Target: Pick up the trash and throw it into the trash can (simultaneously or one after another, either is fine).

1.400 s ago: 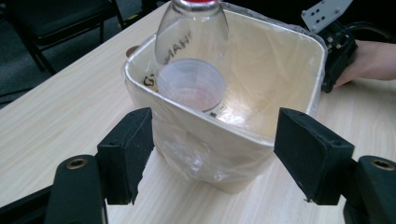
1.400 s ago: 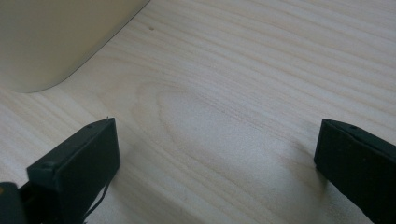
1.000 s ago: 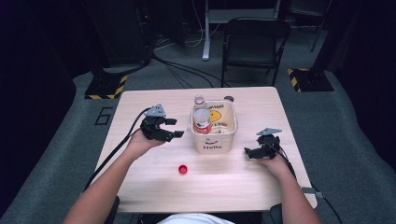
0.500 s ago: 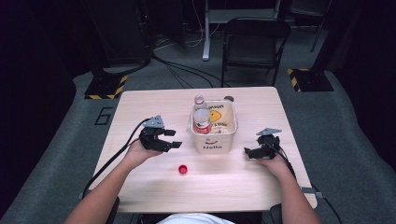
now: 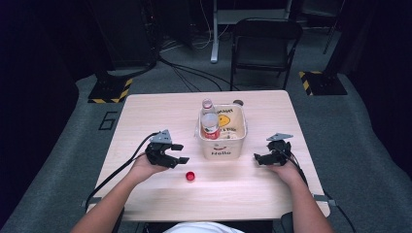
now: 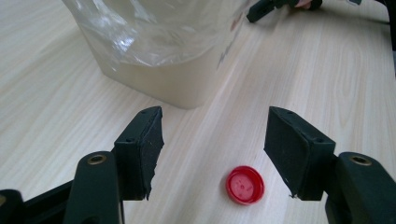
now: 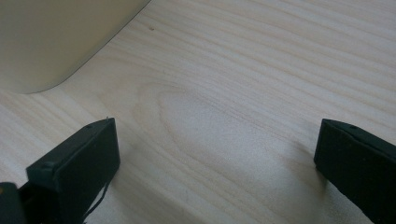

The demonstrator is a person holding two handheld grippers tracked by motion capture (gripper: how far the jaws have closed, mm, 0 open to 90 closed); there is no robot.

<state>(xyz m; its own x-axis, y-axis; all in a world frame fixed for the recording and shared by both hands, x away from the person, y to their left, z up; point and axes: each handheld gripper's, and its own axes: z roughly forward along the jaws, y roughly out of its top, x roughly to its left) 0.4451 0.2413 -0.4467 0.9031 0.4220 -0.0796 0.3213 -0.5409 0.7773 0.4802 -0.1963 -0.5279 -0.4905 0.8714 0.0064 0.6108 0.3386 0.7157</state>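
While the red bottle cap (image 6: pixel 244 185) lies untouched between them, the left gripper (image 6: pixel 212 149)'s part-open jaws have just been closed a bit.

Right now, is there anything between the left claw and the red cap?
No. In the left gripper view, bare table separates the open left claw from the red cap.

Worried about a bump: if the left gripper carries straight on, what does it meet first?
Probably the red cap on the table, lying between the left gripper's open jaws; the cream bin stands farther along.

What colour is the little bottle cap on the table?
The bottle cap is red, clearest in the left gripper view.
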